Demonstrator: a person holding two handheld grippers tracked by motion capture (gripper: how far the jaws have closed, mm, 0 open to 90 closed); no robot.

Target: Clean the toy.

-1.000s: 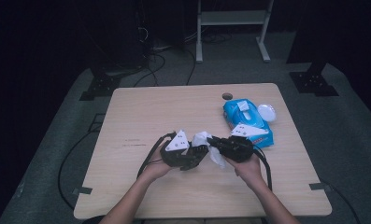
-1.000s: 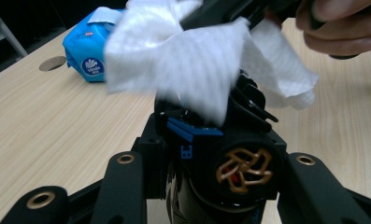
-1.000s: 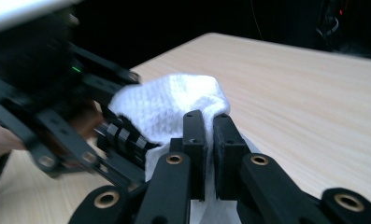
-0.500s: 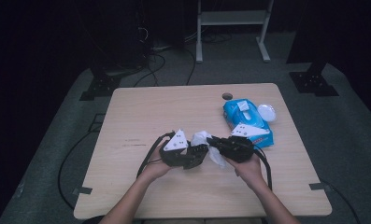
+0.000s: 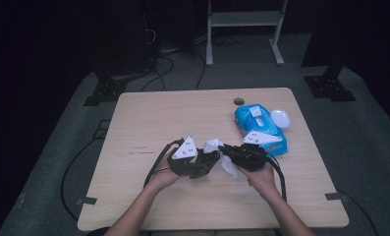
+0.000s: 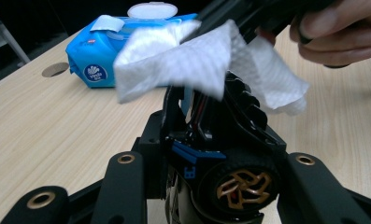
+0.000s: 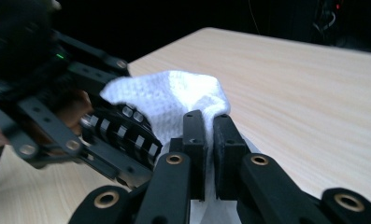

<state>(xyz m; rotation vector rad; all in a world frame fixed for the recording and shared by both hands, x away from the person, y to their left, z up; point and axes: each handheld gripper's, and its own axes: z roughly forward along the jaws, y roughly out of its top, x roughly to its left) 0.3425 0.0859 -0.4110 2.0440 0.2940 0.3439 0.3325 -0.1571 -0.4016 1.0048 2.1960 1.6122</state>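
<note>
A black toy car (image 6: 220, 154) with a bronze-spoked wheel and blue trim sits between the jaws of my left gripper (image 6: 216, 186), which is shut on it. My right gripper (image 7: 210, 140) is shut on a white wet wipe (image 7: 174, 93), and the wipe drapes over the top of the car (image 7: 122, 130). In the high view both grippers meet near the table's front middle, the left gripper (image 5: 207, 161) at the left, the right gripper (image 5: 227, 150) at the right, and the wipe (image 5: 214, 146) between them. The car's underside is hidden.
A blue pack of wet wipes (image 5: 254, 120) lies at the back right of the wooden table (image 5: 158, 123), with a round white lid (image 5: 280, 118) beside it. A cable hole (image 5: 238, 102) sits behind the pack. Cables trail off the front edge.
</note>
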